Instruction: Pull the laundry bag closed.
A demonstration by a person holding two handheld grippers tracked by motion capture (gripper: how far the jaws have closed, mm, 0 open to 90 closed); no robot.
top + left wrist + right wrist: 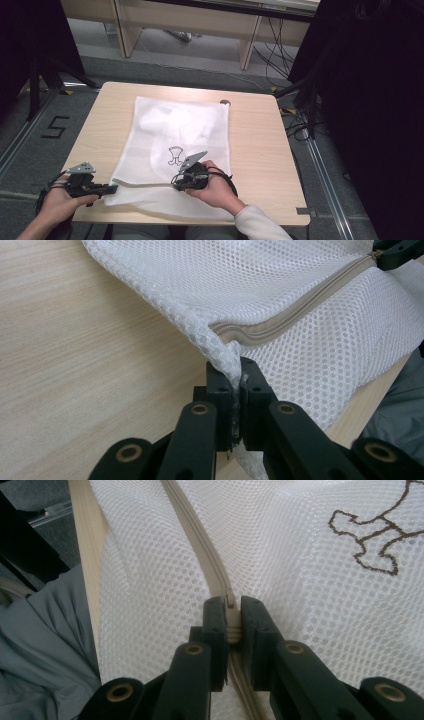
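Note:
A white mesh laundry bag [175, 135] lies flat on the wooden table [260, 145], with a small brown outline figure [175, 155] stitched on it. A beige zipper [295, 310] runs along its near edge. My left gripper [111, 189] is shut on the bag's near left corner [227, 362], where the zipper ends. My right gripper [176, 184] is shut on the zipper pull [231, 615], partway along the zipper [200, 545]. The right gripper's tips also appear far off [397, 252] in the left gripper view.
The table's near edge [200, 220] runs just below the bag's hem. A small dark round object [225, 102] sits at the bag's far right corner. Black stands [40, 75] and cables [300, 125] flank the table on the floor. Grey trousers [45, 650] lie below the edge.

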